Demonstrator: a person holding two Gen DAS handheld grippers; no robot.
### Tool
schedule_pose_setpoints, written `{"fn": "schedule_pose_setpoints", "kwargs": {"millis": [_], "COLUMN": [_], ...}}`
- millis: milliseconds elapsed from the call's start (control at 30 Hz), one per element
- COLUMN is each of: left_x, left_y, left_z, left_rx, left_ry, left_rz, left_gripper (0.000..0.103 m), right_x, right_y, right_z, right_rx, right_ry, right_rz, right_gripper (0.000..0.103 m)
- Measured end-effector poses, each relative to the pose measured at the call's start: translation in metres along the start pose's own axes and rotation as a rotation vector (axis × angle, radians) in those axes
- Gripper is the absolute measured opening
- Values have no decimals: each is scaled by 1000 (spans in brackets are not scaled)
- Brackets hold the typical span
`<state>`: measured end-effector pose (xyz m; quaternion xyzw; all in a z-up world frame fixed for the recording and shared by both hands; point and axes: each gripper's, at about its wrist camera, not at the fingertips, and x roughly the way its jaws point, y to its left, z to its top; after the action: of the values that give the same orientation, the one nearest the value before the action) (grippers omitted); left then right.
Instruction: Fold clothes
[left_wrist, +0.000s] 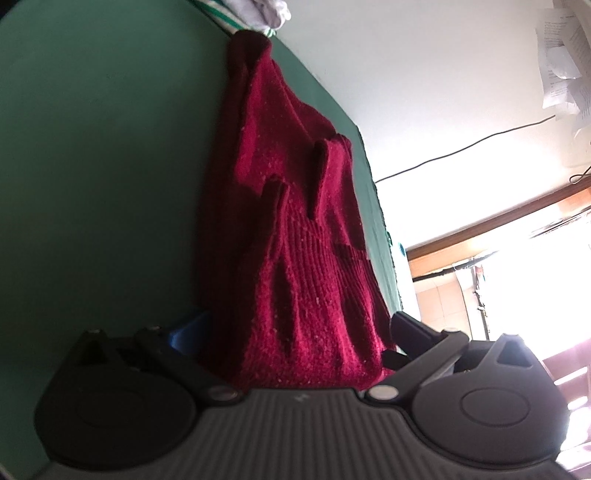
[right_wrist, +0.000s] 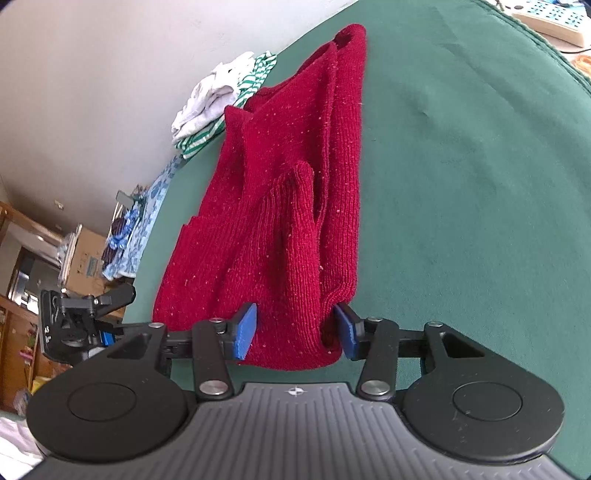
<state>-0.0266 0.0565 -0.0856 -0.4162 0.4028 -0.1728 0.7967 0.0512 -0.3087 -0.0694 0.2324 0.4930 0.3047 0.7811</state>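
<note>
A dark red knit sweater (left_wrist: 295, 229) (right_wrist: 288, 206) lies folded lengthwise on the green table cloth (right_wrist: 461, 184), with a sleeve doubled over on top. My right gripper (right_wrist: 295, 332) is shut on the sweater's near end, and the blue pads (right_wrist: 245, 330) press the thick fold from both sides. My left gripper (left_wrist: 295, 332) stands open at the sweater's other near corner, the knit lying between its wide-apart fingers. In the right wrist view the left gripper (right_wrist: 88, 317) shows at the table's left edge.
A heap of white and green-striped clothes (right_wrist: 221, 99) (left_wrist: 255, 14) sits at the table's far edge. Blue patterned fabric (right_wrist: 147, 221) hangs along the left edge. A keypad device (right_wrist: 546, 18) lies at the far right corner. Green cloth to the sweater's right is bare.
</note>
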Motion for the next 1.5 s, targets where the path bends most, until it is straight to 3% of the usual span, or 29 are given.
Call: {"fn": "schedule_pose_setpoints", "kwargs": {"millis": [333,533,600,667,767,867,967,1100,1233,1367,1467,1500], "left_x": [3,3,3,1,-4,-2,-6,-16,-26,-25,-27,-28], "left_y": [-8,0,7,15,24,12,-1,-5,-5,0,3,-1], "left_z": [-11,-11,-12,-13,-13,-11,-10,-10,-19,-27,-26,-26], "left_rx": [31,23,14,5,-22,25,62,29,-10,-9,-12,25], "left_ry": [-41,-73,-82,-90,-91,-79,-75,-61,-20,22,35,45], "left_rz": [20,28,33,38,39,81,113,103,101,149,168,194], "left_gripper": [97,70,52,41,38,31,28,23,22,23,28,41], "right_x": [0,2,4,4,3,2,-4,-12,-16,-23,-18,-16], "right_y": [4,3,5,4,5,4,-3,-1,-3,-7,-8,-8], "right_z": [-7,-8,-9,-11,-12,-10,-8,-6,-9,-12,-12,-12], "right_rx": [-51,-40,-42,-42,-33,-8,66,94,134,148,127,119], "right_ry": [-33,-46,-57,-67,-72,-64,-74,-77,-32,0,2,3], "right_rz": [-37,-43,-45,-44,-49,-44,4,41,71,65,21,9], "right_gripper": [38,32,32,32,32,30,26,25,25,25,31,36]}}
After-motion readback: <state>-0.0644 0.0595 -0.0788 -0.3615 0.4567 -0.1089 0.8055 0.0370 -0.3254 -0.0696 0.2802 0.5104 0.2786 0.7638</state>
